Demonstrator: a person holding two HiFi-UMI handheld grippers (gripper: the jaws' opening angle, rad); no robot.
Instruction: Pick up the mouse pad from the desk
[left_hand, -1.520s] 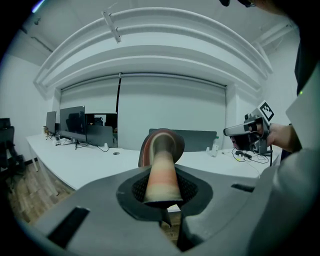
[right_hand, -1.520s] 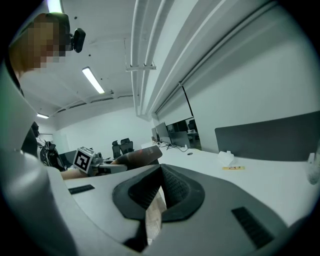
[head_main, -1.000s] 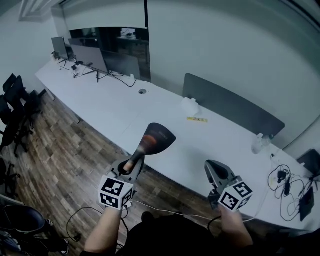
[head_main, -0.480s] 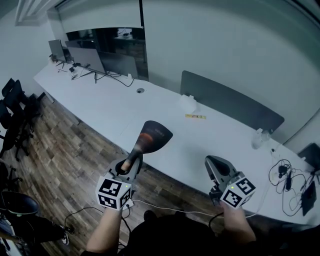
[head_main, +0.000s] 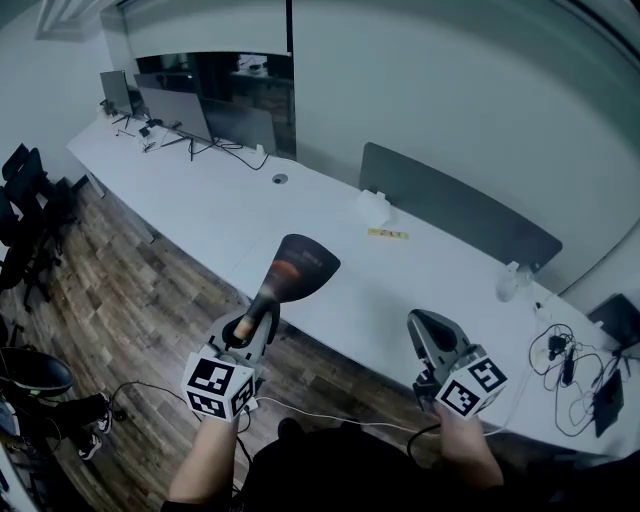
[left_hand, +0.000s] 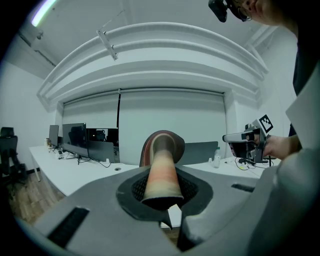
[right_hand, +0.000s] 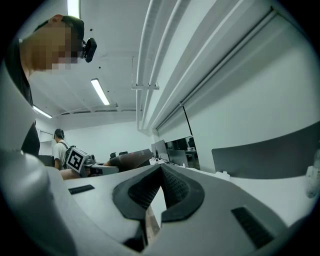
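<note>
Left hand-held gripper (head_main: 264, 316) clamps mouse pad (head_main: 300, 266) aloft; right hand-held gripper (head_main: 424, 335) level, empty.

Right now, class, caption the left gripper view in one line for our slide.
Left gripper clamps a curled mouse pad, held clear of the long white desk.

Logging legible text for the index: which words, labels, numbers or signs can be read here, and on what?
No text can be read in these views.
Yellow label on the desk: print too small to read.
Mouse pad: coloured pattern, no legible text.
Marker cubes: square black-and-white patterns only, no words.
</note>
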